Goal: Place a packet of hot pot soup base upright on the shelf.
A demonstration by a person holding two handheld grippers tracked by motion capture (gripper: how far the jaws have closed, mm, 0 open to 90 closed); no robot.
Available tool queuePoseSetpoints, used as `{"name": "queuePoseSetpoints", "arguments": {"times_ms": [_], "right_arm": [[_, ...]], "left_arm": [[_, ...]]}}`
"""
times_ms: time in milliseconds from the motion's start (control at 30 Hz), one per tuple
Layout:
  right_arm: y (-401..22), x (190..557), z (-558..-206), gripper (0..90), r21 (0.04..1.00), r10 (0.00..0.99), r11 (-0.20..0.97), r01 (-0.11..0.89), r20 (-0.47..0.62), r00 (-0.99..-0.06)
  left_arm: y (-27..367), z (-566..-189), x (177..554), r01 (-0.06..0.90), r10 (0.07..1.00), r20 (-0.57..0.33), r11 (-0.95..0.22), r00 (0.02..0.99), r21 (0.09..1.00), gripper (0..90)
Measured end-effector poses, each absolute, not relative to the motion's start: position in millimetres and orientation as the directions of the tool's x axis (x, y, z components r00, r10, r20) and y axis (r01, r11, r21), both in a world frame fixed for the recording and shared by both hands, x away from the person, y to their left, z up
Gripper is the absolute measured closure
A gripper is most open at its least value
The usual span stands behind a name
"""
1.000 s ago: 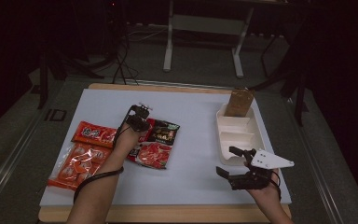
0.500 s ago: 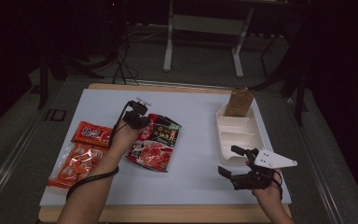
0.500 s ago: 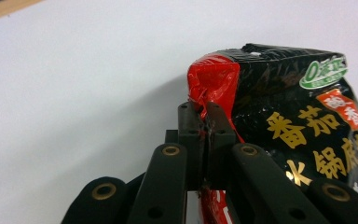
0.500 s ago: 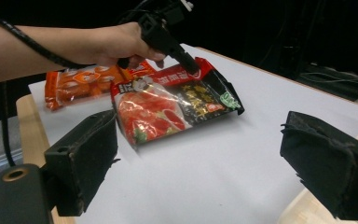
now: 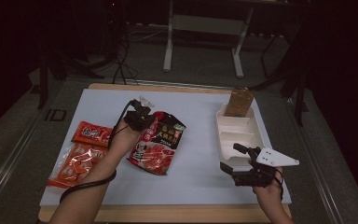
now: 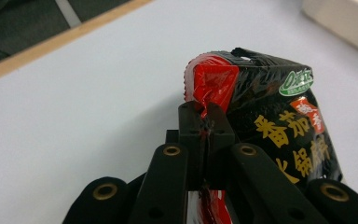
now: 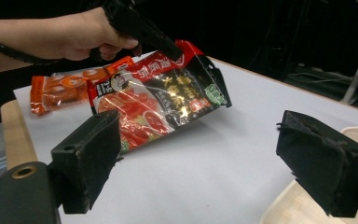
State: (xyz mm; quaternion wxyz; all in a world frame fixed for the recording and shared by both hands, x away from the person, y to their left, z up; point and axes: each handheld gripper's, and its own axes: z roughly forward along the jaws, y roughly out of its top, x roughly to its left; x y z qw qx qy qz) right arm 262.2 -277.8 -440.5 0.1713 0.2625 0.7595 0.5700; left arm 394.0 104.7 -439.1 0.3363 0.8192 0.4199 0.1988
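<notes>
1. Pale blue sheet [image 5: 200,158] covers the wooden table [image 5: 168,213]; dark floor and a metal stand [image 5: 205,28] lie beyond.
2. Left gripper [image 6: 206,122] pinches the red-and-black snack bag [image 5: 161,140] by its corner, left of centre.
3. Right gripper [image 7: 223,158] gapes wide, empty, near the white tray [image 5: 240,133].

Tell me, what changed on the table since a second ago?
The left gripper, shut on the red and black packet, has lifted its pinched edge up off the white mat. The right gripper stayed open beside the white tray, and the two orange packets have not moved.
</notes>
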Motion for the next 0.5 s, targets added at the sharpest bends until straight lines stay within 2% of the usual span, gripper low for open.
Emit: {"name": "queuePoseSetpoints", "arguments": {"times_ms": [100,500], "right_arm": [[-276.9,262.4,-440.7,13.6,0.954,0.583,0.22,0.203,0.038,-0.812],[-275.3,263.4,-440.9,14.0,0.957,0.556,0.215,0.196,0.045,-0.83]], "left_arm": [[105.3,-432.9,384.2,0.543,0.817,0.016,-0.398,0.577,0.74,89.1],[100.2,-415.0,347.4,0.442,0.789,0.064,-0.407,0.612,0.799,89.0]]}}
